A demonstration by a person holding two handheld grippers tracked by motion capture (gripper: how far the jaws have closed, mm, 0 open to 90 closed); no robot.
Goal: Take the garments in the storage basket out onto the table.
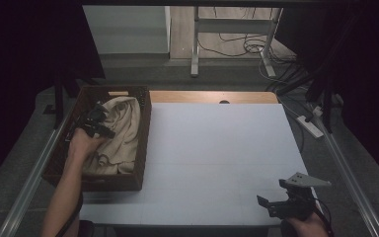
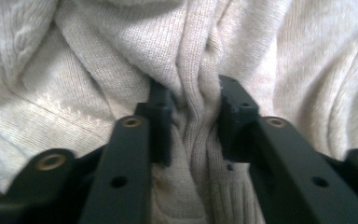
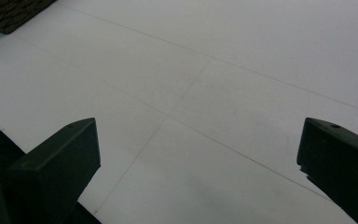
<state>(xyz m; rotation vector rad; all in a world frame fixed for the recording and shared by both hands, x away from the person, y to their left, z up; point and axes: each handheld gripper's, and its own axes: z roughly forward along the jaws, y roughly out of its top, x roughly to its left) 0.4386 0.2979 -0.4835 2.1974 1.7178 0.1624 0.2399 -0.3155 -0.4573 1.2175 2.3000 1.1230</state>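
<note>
The high view is dim, its sides falling to black; the white tabletop [image 1: 217, 158] is the brightest area. Both gripper views look soft, perhaps from close focus.

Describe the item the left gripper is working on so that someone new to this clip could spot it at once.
Start at the white table and look to its left edge, where a dark woven basket sits. The cream knitted sweater lies crumpled inside it, with the left gripper pinching a fold. It is the one soft, pale thing in the basket.

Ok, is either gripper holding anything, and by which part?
The left gripper pinches a ribbed fold of the cream sweater in the basket. The right gripper holds nothing.
</note>
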